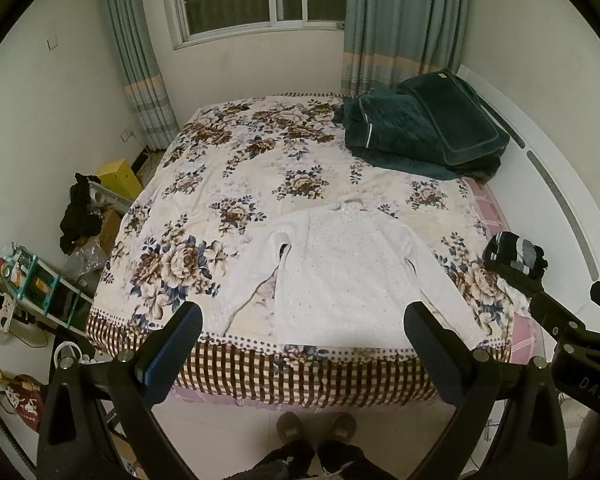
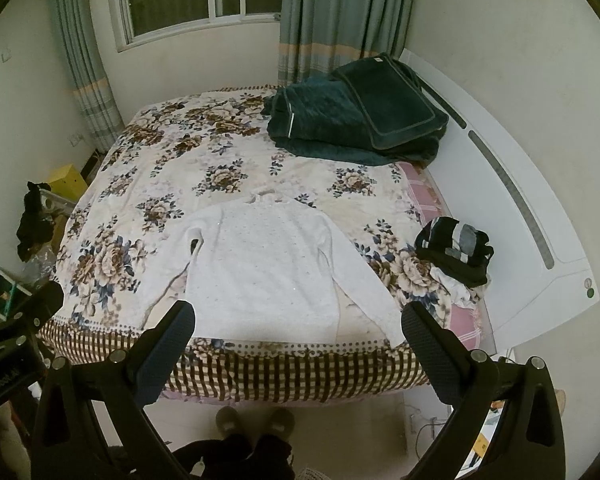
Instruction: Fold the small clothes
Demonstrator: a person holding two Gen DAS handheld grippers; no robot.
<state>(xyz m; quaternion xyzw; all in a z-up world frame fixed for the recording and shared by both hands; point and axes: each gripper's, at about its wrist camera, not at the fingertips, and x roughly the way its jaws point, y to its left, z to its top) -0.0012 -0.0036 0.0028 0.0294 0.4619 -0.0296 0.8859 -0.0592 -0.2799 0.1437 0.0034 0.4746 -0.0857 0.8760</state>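
A small white knit sweater (image 1: 340,276) (image 2: 264,276) lies flat on the flowered bedspread (image 1: 228,168) (image 2: 160,168), hem at the near edge of the bed, collar pointing away, both sleeves spread down along its sides. My left gripper (image 1: 304,320) hangs open above the near bed edge, with its fingers either side of the sweater's hem and nothing between them. My right gripper (image 2: 298,318) is also open and empty, held short of the hem. The right gripper's body (image 1: 572,340) shows at the right of the left wrist view.
A small pile of dark and white clothes (image 1: 514,258) (image 2: 456,254) sits at the bed's right edge. Dark green folded bedding (image 1: 424,128) (image 2: 356,116) lies at the far right corner. A person's slippered feet (image 1: 316,428) stand on the floor before the bed. Clutter and a yellow box (image 1: 118,178) fill the left floor.
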